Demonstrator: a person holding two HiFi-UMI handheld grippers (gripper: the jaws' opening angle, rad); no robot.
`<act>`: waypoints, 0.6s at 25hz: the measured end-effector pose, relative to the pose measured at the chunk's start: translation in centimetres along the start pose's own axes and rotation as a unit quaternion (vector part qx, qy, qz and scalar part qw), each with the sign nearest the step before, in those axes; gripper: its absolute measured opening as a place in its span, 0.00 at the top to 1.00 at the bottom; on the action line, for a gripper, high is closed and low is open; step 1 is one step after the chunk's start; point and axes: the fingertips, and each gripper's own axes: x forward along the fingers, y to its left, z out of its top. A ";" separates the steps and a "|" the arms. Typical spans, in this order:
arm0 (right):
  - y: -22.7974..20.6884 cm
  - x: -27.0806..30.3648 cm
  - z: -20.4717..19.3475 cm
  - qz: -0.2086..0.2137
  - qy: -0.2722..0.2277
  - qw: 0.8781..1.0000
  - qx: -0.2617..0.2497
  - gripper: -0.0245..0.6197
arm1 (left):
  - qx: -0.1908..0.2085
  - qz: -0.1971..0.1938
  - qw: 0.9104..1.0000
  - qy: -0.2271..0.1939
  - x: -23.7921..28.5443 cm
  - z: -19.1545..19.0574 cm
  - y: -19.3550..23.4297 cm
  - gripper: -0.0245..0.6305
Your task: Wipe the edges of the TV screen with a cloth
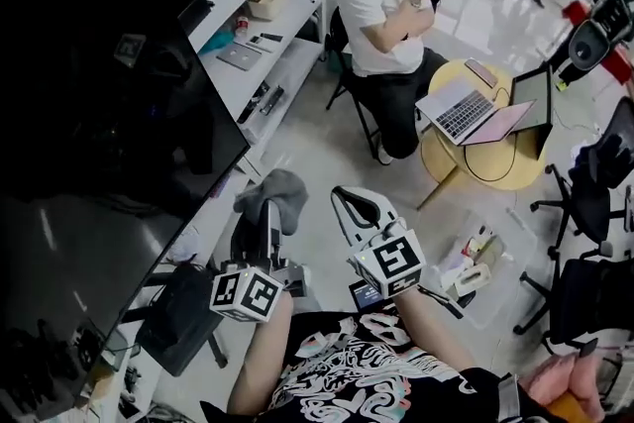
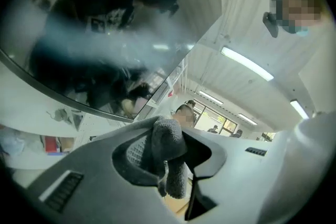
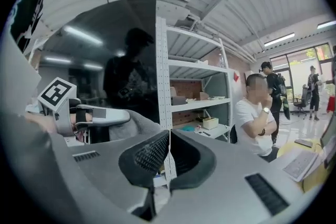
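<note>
The cloth [image 1: 273, 194], grey and nubby, sits just off centre toward 8 o'clock in my head view, bunched at the tip of the left tool [image 1: 264, 215]. In the left gripper view the jaws are clamped on it. A thick fold bulges above them and a narrower tail hangs down below.

The TV screen [image 1: 94, 163] fills the 9 o'clock side of the head view, dark and glossy, its lower corner ending up at 10 o'clock from the cloth. The cloth is near that corner but looks clear of it. In the left gripper view the screen's bottom edge runs across from 9 o'clock toward centre, with a gap between it and the cloth.

The right tool [image 1: 358, 204] is just beside the left one, at its 3 o'clock, and points the same way. In the right gripper view its jaws are pressed together, with only a thin seam between the pads. The same view shows the left tool at 9 o'clock, in front of the dark panel.

Farther out, a white shelf unit [image 1: 265, 20] stands at 11 o'clock beside the screen, with small items on its shelves. A seated person [image 1: 381, 15] in a white shirt is at 12 o'clock. At 2 o'clock is a round counter [image 1: 500, 175] carrying an open laptop [image 1: 466, 111]. Black office chairs [image 1: 592, 188] line the 3 o'clock edge on the pale floor [image 1: 317, 129].
</note>
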 end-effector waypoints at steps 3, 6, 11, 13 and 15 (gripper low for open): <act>1.0 -1.7 0.2 0.043 -0.009 0.999 -0.020 0.92 | 0.057 0.028 0.997 -0.033 -3.0 0.0 -1.9 0.78; 2.6 -4.7 -0.1 0.074 -0.011 0.997 -0.033 0.92 | 0.080 0.055 0.994 -0.058 -6.9 -0.3 -3.8 0.78; 5.3 -9.8 -0.8 0.130 -0.009 0.989 -0.070 0.92 | 0.090 0.104 0.986 -0.097 -13.5 -0.7 -6.4 0.78; 6.0 -11.3 -1.2 0.140 -0.014 0.986 -0.086 0.92 | 0.117 0.125 0.980 -0.103 -15.6 -1.0 -7.0 0.78; 6.5 -12.2 -1.3 0.143 -0.026 0.985 -0.090 0.92 | 0.138 0.142 0.975 -0.103 -17.4 -1.2 -7.3 0.78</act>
